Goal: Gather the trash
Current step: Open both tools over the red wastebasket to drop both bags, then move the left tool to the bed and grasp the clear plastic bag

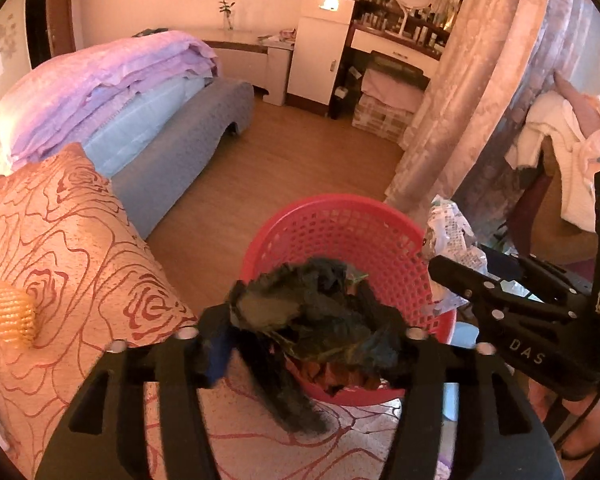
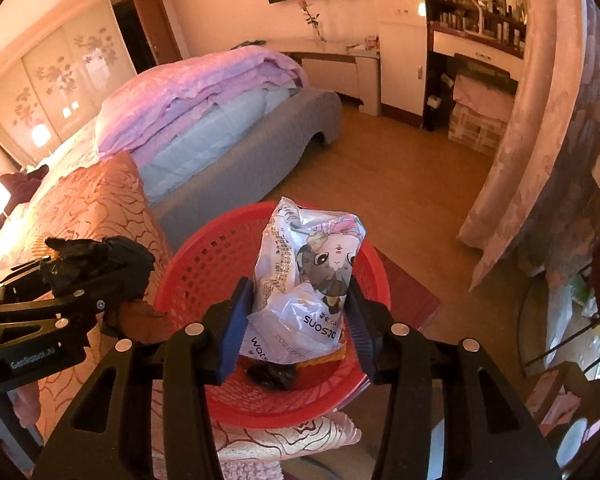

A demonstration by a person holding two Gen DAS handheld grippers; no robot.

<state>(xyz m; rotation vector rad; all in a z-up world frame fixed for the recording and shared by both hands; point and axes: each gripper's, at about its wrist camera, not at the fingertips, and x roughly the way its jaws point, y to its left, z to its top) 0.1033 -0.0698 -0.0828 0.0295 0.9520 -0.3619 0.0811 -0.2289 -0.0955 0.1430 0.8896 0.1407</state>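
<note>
Left gripper [image 1: 308, 336]: a crumpled black bag [image 1: 312, 312] sits between the jaws, which stand fairly wide; whether the pads press it, cannot tell. The bag's tail hangs down past the fingers. It hangs directly over the near rim of the red basket [image 1: 340, 232], so the way in is straight down.

Right gripper [image 2: 296, 320]: a white printed wrapper [image 2: 312, 264] stands between the blue pads [image 2: 232, 320], long axis running away from the claw and over the basket's mouth. The jaws look eased; contact on the left pad is unclear.

Both hands pitch steeply down, side by side above the basket. The basket rests beside an orange cushion [image 1: 60, 240] and already holds scraps. Letting go looks like the next move.
</note>
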